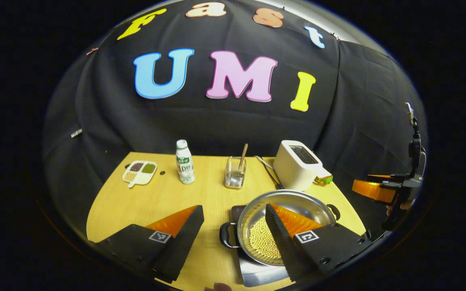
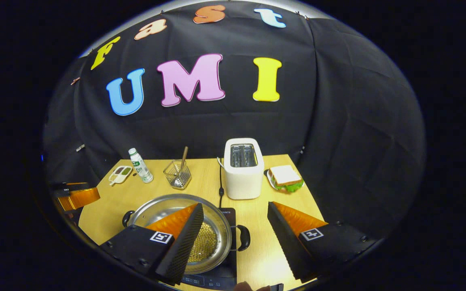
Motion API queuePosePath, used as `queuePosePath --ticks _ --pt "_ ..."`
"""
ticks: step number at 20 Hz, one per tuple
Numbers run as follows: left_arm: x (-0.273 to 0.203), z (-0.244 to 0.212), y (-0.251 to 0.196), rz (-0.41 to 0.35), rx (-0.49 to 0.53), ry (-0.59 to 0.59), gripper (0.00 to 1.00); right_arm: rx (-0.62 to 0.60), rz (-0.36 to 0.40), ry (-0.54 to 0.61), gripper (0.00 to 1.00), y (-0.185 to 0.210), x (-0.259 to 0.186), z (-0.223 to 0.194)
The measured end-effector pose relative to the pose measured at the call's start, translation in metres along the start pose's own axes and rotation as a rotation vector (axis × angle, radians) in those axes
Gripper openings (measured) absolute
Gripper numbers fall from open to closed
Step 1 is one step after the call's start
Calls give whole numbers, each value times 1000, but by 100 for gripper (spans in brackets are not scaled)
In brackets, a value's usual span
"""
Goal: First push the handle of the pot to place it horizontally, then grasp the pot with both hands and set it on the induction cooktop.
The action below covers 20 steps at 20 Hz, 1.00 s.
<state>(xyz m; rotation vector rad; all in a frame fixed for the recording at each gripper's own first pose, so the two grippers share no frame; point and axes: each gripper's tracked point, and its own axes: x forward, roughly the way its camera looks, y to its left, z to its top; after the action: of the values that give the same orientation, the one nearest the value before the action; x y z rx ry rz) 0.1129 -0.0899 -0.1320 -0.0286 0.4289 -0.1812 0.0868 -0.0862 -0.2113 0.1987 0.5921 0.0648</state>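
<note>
Black cloth backs a wooden worktop [image 1: 136, 202] where both grippers, left gripper [image 1: 233, 226] and right gripper [image 2: 235, 224], hover with fingers spread and empty. Below, the pot [image 2: 164, 208] already sits on the induction cooktop [image 2: 227, 279], handles level; best to withdraw straight back, clear of the rim.

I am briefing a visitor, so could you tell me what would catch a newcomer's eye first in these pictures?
Probably the shiny pot with pale beans inside, sitting on the induction cooktop at the table's near edge. Behind it stands a white toaster, with a sandwich to its right. The left gripper and right gripper hang open above the pot's handles.
</note>
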Motion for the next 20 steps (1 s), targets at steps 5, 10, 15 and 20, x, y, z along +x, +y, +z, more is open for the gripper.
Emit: queuePosePath --ticks 5,10,15,20 --pt "-51 54 1 26 16 -190 95 -6 -15 -160 99 4 -43 54" --pt "-96 96 3 59 29 -340 95 18 -17 -354 98 10 -92 110" --pt "-131 123 11 89 15 -450 95 -11 -24 -486 98 17 -129 131" --pt "-140 119 10 86 39 -454 95 -35 -45 -549 98 21 -142 140"
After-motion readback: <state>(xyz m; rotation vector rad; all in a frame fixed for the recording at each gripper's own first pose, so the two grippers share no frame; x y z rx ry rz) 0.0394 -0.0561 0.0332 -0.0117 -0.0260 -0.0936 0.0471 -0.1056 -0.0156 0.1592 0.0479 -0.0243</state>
